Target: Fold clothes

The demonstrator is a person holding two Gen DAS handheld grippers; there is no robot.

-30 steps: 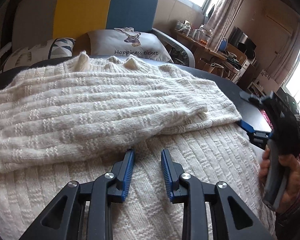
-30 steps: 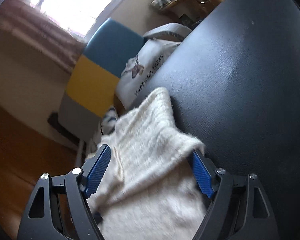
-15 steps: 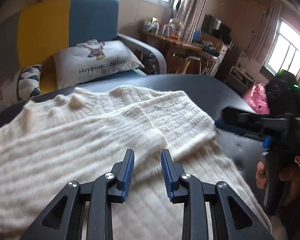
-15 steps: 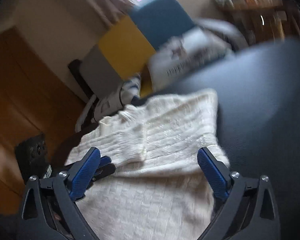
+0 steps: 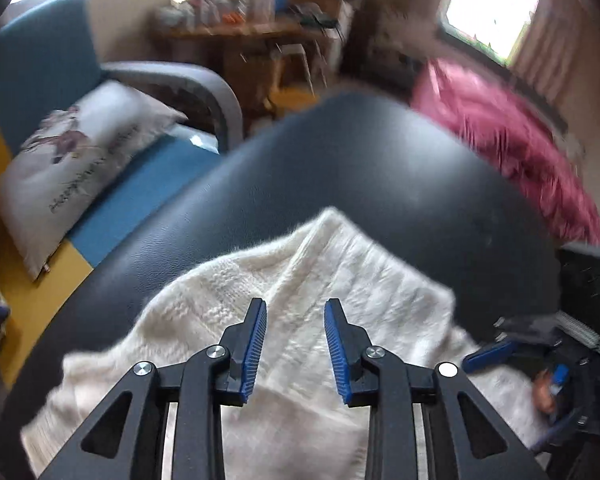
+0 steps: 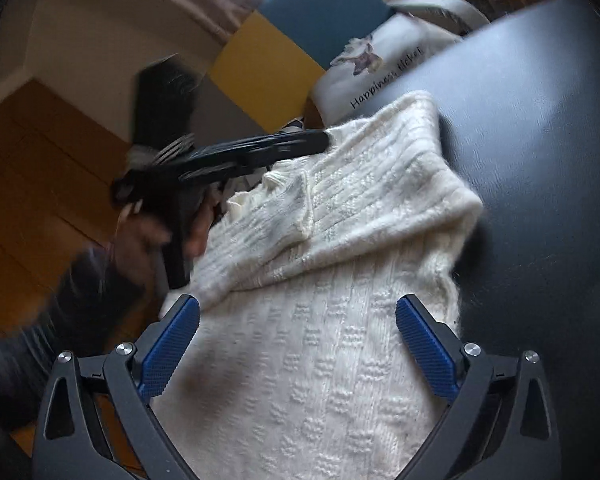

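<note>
Since half a second ago the left wrist view has swung rightward: the yellow-and-blue sofa (image 5: 40, 80) now sits at the far left edge, and a pink blanket (image 5: 512, 152) fills the far right. The left gripper (image 5: 296, 344) hovers over the sweater, its blue pads a narrow gap apart with nothing between them, as before. The right gripper (image 6: 298, 352) has come closer over the knit, jaws spread wide and empty.

There is one cream knit sweater (image 6: 320, 280), lying on the dark table (image 6: 540, 160) with a folded sleeve across its body, two grippers and one printed cushion (image 5: 72, 168).

In the right wrist view the left gripper and the hand (image 6: 156, 236) holding it are blurred at the sweater's left edge. A cluttered desk (image 5: 240, 36) stands far behind.
</note>
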